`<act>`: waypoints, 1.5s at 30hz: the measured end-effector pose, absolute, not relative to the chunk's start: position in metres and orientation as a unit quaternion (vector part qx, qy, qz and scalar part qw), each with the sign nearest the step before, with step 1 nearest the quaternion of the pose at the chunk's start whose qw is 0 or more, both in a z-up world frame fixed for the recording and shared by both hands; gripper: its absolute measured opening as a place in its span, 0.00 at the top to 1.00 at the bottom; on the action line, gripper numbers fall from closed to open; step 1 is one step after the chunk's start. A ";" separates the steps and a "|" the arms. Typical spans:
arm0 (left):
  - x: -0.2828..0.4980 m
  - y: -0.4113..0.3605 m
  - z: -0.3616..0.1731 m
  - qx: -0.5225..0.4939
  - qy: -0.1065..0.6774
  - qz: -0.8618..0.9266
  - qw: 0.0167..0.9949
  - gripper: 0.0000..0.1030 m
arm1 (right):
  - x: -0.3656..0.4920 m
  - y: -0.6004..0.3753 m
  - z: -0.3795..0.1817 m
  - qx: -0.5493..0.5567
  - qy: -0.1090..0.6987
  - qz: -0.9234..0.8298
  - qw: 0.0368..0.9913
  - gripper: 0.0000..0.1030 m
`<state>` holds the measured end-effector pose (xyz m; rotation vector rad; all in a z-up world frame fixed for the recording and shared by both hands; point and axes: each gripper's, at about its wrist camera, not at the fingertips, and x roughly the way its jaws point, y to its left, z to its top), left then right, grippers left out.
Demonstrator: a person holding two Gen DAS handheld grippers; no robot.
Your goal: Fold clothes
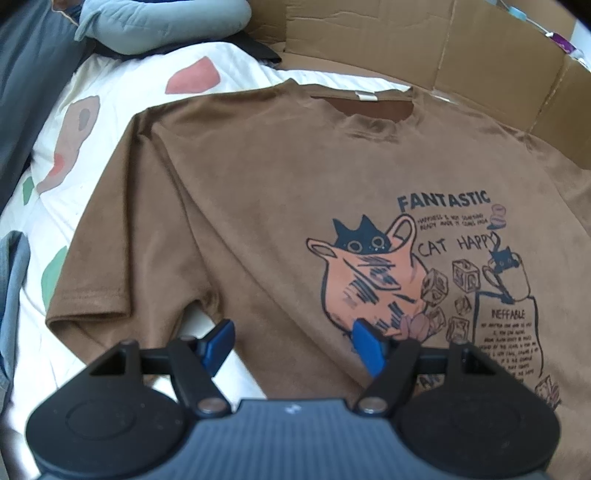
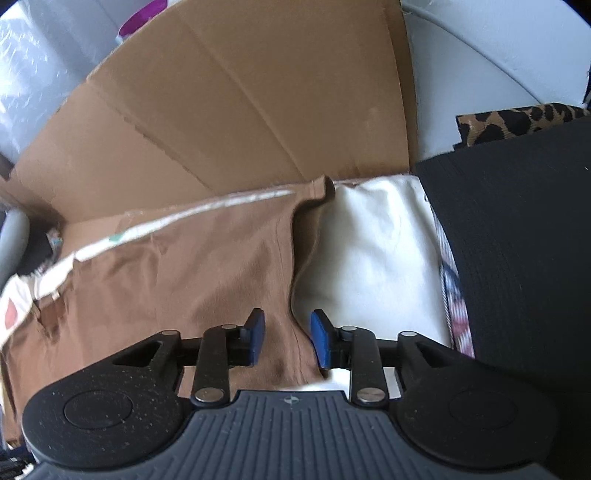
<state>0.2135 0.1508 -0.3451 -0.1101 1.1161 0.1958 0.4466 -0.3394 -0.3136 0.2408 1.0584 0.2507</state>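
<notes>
1. Left gripper (image 1: 293,338): jaws wide apart, nothing held; blue fingertips (image 1: 221,338) hover over the lower body of the T-shirt, near the left armpit.
2. Right gripper (image 2: 287,338): jaws partly apart, nothing clamped; the edge of the right sleeve (image 2: 295,258) sits in the gap between the tips, contact can't be told.
3. T-shirt (image 1: 258,184): brown, lying flat, print side up on the bedspread, collar (image 1: 373,105) at the far end, left sleeve (image 1: 107,266) spread out sideways.
4. Print (image 1: 424,280): cats, mugs, "FANTASTIC", on the chest.
5. Bedspread (image 1: 110,92): white with red, brown and green blotches, under the shirt.
6. Cardboard (image 2: 229,110): flattened sheet standing behind the collar end, touching the shirt's top edge.
7. Black cloth (image 2: 517,240) just right of the sleeve; leopard-print fabric (image 2: 517,120) behind it.
8. Grey-blue pillow (image 1: 159,26) at far left.
</notes>
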 end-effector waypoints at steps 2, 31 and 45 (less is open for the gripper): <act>0.210 0.151 -0.346 -0.057 0.532 0.093 0.840 0.29 | 0.443 -0.335 -0.320 0.098 0.509 0.116 0.847 0.62; 0.186 0.161 -0.334 -0.069 0.528 0.103 0.840 0.29 | 0.415 -0.337 -0.318 0.023 0.523 0.077 0.849 0.93; 0.164 0.227 -0.286 -0.042 0.499 0.168 0.849 0.29 | 0.383 -0.329 -0.284 0.067 0.468 0.111 0.874 0.68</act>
